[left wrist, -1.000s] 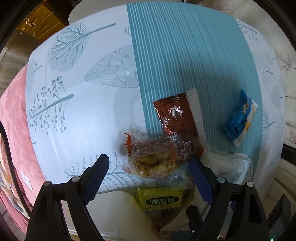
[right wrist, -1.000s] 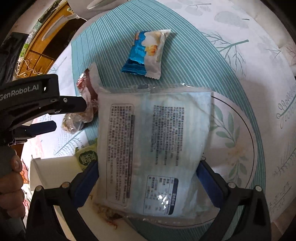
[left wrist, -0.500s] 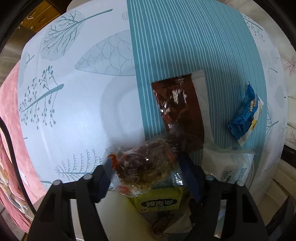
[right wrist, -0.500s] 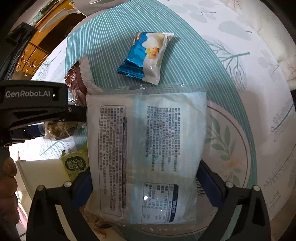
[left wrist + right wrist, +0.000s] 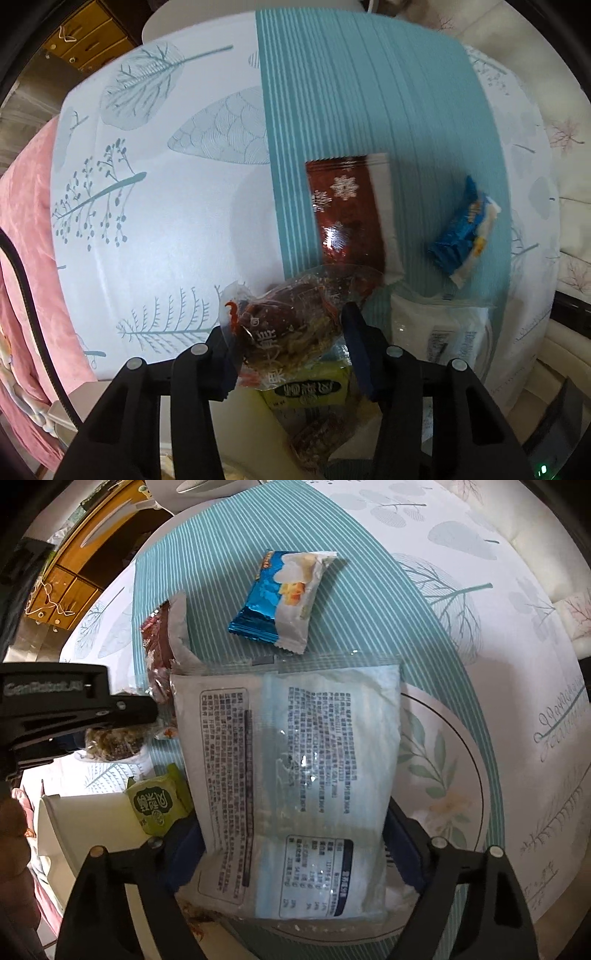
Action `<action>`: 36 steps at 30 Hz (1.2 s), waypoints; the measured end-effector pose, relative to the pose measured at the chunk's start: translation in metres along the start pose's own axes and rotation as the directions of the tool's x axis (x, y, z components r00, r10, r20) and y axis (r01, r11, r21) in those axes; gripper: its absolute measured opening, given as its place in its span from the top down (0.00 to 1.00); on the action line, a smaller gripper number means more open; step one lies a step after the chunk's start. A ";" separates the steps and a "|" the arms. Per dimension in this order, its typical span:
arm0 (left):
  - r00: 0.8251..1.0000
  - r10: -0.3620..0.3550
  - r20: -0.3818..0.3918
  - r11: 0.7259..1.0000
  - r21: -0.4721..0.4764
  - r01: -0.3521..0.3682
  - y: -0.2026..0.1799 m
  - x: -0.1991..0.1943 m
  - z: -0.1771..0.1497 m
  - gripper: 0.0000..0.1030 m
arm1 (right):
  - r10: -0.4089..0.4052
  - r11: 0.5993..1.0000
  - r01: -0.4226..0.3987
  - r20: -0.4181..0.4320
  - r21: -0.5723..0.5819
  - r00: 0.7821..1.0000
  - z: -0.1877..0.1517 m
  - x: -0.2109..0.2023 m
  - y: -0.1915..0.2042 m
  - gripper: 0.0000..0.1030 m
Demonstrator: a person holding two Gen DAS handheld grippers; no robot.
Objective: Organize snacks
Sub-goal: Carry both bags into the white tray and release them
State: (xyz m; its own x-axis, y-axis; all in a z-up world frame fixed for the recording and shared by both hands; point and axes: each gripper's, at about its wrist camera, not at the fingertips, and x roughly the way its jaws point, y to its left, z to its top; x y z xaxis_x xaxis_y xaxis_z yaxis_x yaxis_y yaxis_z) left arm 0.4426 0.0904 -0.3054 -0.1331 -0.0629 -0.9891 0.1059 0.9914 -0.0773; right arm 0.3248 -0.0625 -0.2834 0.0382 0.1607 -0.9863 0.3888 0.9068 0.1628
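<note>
In the left wrist view my left gripper (image 5: 291,345) is closing, and its pads press on a clear-wrapped brown snack packet (image 5: 291,325), now crumpled between them. That gripper also shows from the side in the right wrist view (image 5: 74,709). My right gripper (image 5: 295,849) is closing too, with its pads against both long edges of a large white and blue pouch (image 5: 295,768). On the striped teal runner lie a brown sachet with snowflakes (image 5: 343,206) and a blue and white snack packet (image 5: 284,598). Beside the pouch sits a green packet (image 5: 155,808).
A white box (image 5: 92,823) stands near the green packet, with more wrapped snacks below it. A leaf-patterned plate (image 5: 443,775) lies under the pouch. Pink cloth (image 5: 26,258) hangs at the table's left edge, and wooden drawers (image 5: 85,37) stand beyond. A hand (image 5: 11,849) holds the left gripper.
The left jaws came in from wide apart onto the brown snack packet, which crumpled and shifted toward the camera. The right jaws narrowed onto the pouch's edges.
</note>
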 end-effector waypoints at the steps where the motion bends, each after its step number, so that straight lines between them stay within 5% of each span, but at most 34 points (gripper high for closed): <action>1: 1.000 -0.001 0.015 1.000 0.004 0.001 -0.002 -0.007 -0.004 0.53 | 0.003 1.000 -0.003 -0.004 0.005 1.000 0.000 -0.002 -0.002 0.18; 7: 0.997 -0.023 0.068 1.000 0.004 0.023 -0.004 -0.041 -0.033 0.53 | 0.005 1.000 -0.005 -0.015 0.023 1.000 -0.001 -0.011 -0.011 0.19; 21: 0.981 -0.077 0.178 0.997 0.002 0.077 -0.003 -0.133 -0.093 0.53 | 0.052 0.999 -0.052 0.118 -0.004 0.992 -0.028 -0.089 -0.013 0.19; 36: 0.924 -0.181 0.337 0.983 0.027 0.182 0.065 -0.181 -0.190 0.53 | 0.176 0.984 -0.159 0.293 -0.082 0.940 -0.105 -0.155 0.026 0.19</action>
State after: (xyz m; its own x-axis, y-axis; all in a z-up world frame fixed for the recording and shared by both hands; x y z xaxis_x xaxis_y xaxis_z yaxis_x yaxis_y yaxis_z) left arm 0.2860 0.1883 -0.1078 0.1902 -0.2762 -0.9421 0.1068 0.9597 -0.2598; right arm 0.2326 -0.0231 -0.1238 0.3743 0.1965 -0.9063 0.3011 0.8986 0.3192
